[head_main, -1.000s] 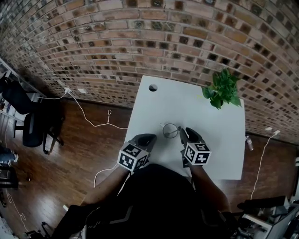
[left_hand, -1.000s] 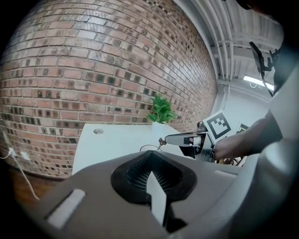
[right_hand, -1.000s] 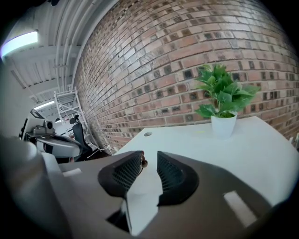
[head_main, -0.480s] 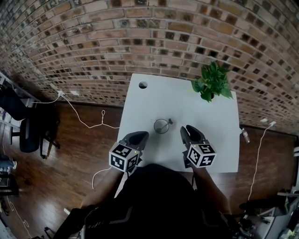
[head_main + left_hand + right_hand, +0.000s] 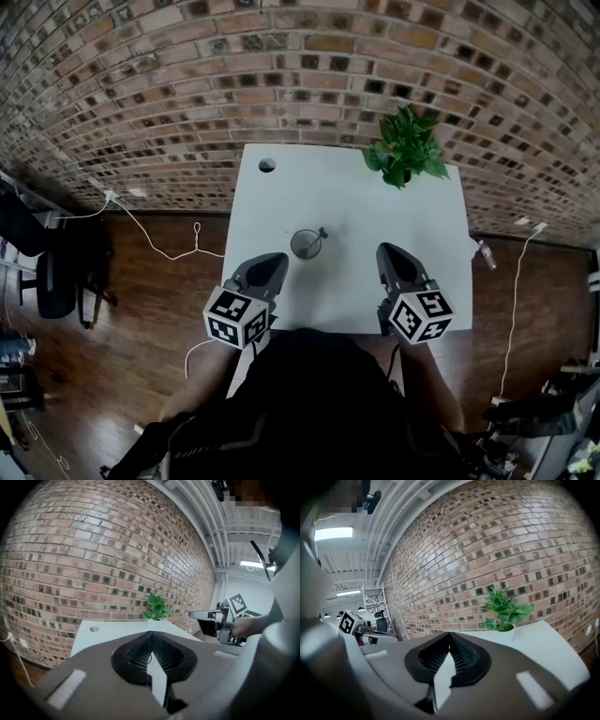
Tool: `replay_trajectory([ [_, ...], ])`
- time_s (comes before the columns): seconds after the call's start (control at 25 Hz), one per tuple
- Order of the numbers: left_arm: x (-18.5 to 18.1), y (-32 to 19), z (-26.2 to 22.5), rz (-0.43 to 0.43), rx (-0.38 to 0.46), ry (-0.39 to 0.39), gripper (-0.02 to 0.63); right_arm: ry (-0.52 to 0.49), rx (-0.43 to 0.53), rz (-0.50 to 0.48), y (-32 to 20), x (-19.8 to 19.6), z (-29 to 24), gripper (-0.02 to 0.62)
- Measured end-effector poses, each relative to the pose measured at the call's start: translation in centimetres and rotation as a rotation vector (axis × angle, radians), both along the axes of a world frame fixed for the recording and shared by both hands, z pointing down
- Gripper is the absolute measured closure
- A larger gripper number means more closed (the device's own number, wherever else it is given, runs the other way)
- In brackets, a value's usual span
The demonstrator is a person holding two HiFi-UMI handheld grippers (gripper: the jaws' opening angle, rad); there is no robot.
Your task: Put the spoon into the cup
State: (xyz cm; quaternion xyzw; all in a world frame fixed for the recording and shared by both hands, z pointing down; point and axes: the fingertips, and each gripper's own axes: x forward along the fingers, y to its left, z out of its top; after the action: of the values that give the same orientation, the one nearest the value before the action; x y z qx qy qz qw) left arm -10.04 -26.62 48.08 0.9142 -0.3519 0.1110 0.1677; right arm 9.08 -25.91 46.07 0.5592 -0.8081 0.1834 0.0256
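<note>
A small metal cup (image 5: pixel 306 244) stands on the white table (image 5: pixel 375 211), with the spoon's handle (image 5: pixel 321 232) leaning out over its right rim. My left gripper (image 5: pixel 273 260) hovers at the near edge, just below and left of the cup, shut with nothing in it (image 5: pixel 151 633). My right gripper (image 5: pixel 387 251) is off to the cup's right, raised near the table's front edge, its jaws closed together and empty (image 5: pixel 450 634). Each gripper shows in the other's view: the right gripper (image 5: pixel 211 616) and the left gripper (image 5: pixel 370 631).
A potted green plant (image 5: pixel 403 150) stands at the table's far right corner against the brick wall. A cable hole (image 5: pixel 267 166) is at the far left corner. On the wood floor are a white cable (image 5: pixel 178 251), a dark chair (image 5: pixel 47 272) and a bottle (image 5: pixel 484 253).
Both grippers have drawn back from the cup toward the table's near edge and risen. The right one left the spoon standing in the cup.
</note>
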Motion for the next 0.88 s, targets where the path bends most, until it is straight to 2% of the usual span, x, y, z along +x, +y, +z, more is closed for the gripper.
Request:
replay_trajectory([
  [0.2, 0.4, 0.0, -2.1, -0.018, 0.073, 0.018, 0.614, 0.014, 0.047, 0.0, 0.9, 1.0, -2.6, 0.588],
  [0.64, 0.2, 0.2, -4.3, -0.043, 0.114, 0.031, 0.614, 0.038, 0.109, -0.012, 1.9, 1.3, -5.8, 0.589],
  [0.88, -0.2, 0.3, -5.0, -0.061, 0.128, 0.035, 0.614, 0.044, 0.11, -0.021, 1.8, 1.2, -6.2, 0.589],
])
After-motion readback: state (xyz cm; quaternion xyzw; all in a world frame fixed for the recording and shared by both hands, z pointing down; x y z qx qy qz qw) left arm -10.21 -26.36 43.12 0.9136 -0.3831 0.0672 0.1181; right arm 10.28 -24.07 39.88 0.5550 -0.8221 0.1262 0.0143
